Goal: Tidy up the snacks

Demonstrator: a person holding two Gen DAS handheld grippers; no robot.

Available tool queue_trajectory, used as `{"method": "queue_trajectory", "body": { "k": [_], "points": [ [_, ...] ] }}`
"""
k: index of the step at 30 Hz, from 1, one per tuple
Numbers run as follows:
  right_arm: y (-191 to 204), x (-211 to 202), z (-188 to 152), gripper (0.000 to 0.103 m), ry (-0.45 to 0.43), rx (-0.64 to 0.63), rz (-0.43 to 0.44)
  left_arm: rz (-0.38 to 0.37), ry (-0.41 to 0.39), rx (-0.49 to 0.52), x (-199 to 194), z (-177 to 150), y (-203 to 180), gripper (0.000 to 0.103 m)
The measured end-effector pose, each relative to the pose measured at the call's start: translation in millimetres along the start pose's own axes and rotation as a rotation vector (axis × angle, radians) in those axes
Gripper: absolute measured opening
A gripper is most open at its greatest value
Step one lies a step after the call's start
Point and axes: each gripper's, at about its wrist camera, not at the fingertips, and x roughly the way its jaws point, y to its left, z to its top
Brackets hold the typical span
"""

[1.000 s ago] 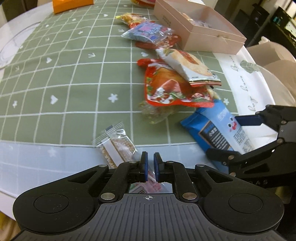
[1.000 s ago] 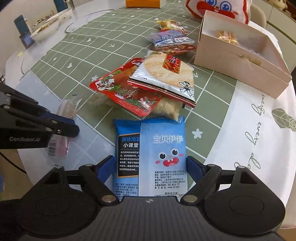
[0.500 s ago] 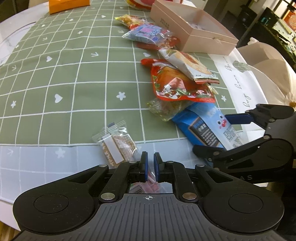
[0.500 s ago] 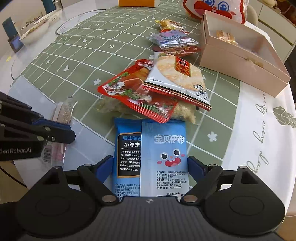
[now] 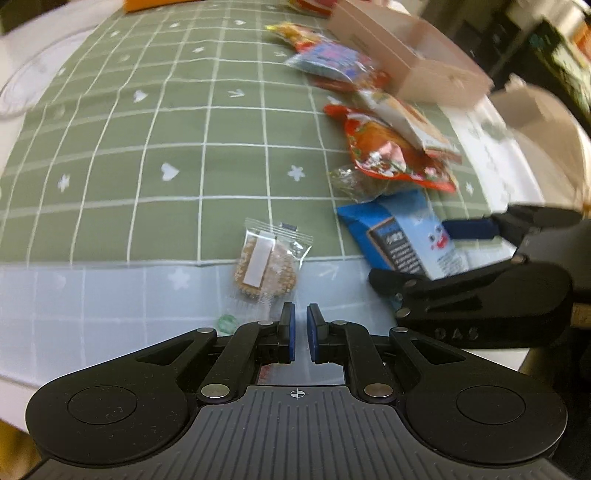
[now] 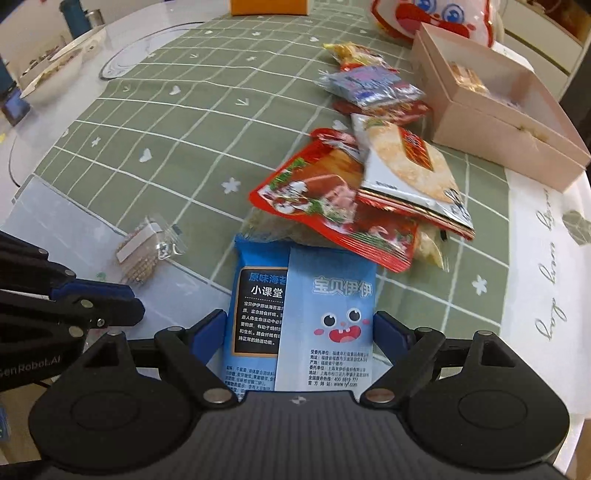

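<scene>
While the right gripper (image 6: pixel 300 334) straddles the blue snack packet (image 6: pixel 301 314), with one blue pad at each long edge, we cannot tell whether the pads press the film or only stand beside it. The packet lies flat at the near edge of the table, its far end tucked just under the red pouch (image 6: pixel 332 206). The left gripper (image 5: pixel 298 326) is clenched on nothing, a thin gap showing between its pads, just short of the clear biscuit sachet (image 5: pixel 267 267), which it does not touch.

We judge the step in hand to be the pickup of the blue packet for the pink box (image 6: pixel 506 122). To do it well, we would close squarely across the width and draw the packet back toward us before raising it, since the red pouch and the white cracker bag (image 6: pixel 410 177) overlap one another and would likely be dragged. The film looks slippery, so a firm grip is advised. The box stands open well beyond the pile, with something already inside.

The surface is a green checked tablecloth (image 6: pixel 192 140) with a pale border, laid over a round table. More packets (image 6: pixel 369 85) lie near the box. An orange box (image 6: pixel 269 6) and a cartoon-faced bag (image 6: pixel 436 14) sit at the far side. The left view is blurred toward its right edge.
</scene>
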Motion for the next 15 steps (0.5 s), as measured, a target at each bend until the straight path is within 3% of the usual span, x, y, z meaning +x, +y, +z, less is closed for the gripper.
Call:
{"method": "queue_trajectory", "body": {
  "k": [6, 15],
  "points": [
    [-25, -2, -1, 0.082, -0.002, -0.104, 0.07, -0.126, -0.04, -0.154, 13, -4, -15, 0.011],
    [-116, -9, -3, 0.081, -0.009, -0.183, 0.112, -0.096, -0.085, -0.254, 50, 28, -99, 0.011]
  ]
}}
